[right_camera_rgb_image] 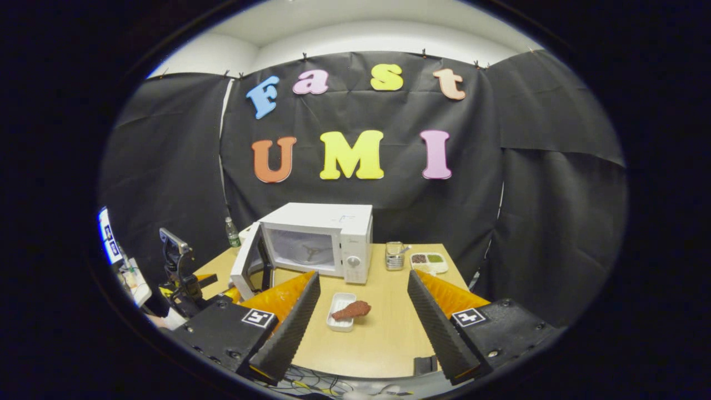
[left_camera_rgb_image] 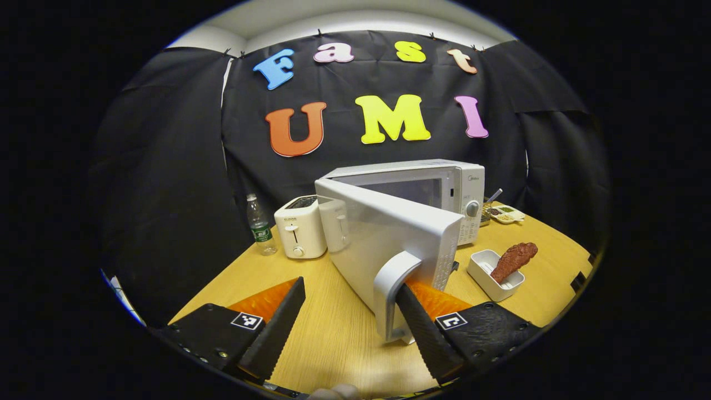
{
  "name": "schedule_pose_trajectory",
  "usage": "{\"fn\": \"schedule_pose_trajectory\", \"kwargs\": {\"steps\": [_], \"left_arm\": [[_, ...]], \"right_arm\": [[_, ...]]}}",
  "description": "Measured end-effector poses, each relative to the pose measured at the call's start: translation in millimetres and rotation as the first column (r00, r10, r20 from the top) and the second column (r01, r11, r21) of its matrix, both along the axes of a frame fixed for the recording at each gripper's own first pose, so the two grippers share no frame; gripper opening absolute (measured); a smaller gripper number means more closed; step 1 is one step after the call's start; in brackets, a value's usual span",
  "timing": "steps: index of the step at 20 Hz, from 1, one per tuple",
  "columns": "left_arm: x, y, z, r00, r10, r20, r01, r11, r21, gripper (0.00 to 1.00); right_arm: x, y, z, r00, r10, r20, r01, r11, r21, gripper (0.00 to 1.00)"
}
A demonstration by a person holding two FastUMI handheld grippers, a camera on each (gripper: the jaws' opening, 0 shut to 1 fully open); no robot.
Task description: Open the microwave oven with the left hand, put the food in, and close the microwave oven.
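Microwave (right_camera_rgb_image: 316,239) door (left_camera_rgb_image: 389,244) approx half open. L gripper (left_camera_rgb_image: 350,319) fingers spread wide, one hooked behind door handle (left_camera_rgb_image: 395,289), no pinch. R gripper (right_camera_rgb_image: 361,311) spread, empty, above food (right_camera_rgb_image: 351,310) in white tray (right_camera_rgb_image: 340,320) on table (left_camera_rgb_image: 333,333). Risk: hooked finger slips off handle, door stops short; narrow gap could snag tray on way in.

The left gripper view sits close behind the open microwave door (left_camera_rgb_image: 389,244), while the right gripper view looks from farther back; both share the microwave (right_camera_rgb_image: 316,239) ahead of the fingers.
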State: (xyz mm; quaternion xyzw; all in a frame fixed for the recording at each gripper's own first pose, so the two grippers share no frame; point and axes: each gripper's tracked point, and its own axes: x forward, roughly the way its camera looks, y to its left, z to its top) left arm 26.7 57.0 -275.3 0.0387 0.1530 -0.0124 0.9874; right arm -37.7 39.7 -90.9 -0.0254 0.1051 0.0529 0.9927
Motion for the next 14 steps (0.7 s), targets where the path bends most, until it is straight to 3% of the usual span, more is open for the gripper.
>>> {"fn": "schedule_pose_trajectory", "kwargs": {"steps": [7, 12, 13, 14], "left_arm": [[-22.2, 54.7, -3.8, 0.997, 0.077, -0.018, -0.076, 0.996, 0.046, 0.97], [-38.8, 113.2, 1.3, 0.982, 0.186, -0.025, -0.182, 0.978, 0.107, 0.97], [-43.8, 123.8, 1.8, 0.978, 0.208, -0.025, -0.204, 0.973, 0.111, 0.97], [-48.5, 130.5, 3.4, 0.974, 0.224, -0.031, -0.219, 0.97, 0.109, 0.97]], "right_arm": [[3.7, 6.5, -24.3, 0.999, 0.02, -0.027, -0.02, 0.999, -0.024, 0.92], [18.2, 3.7, -53.8, 0.997, 0.031, -0.077, -0.032, 0.999, -0.011, 0.92], [23.7, 3.0, -60.5, 0.996, 0.037, -0.086, -0.037, 0.999, -0.005, 1.0], [30.9, 2.4, -68.0, 0.994, 0.042, -0.101, -0.042, 0.999, 0.005, 0.92]]}}
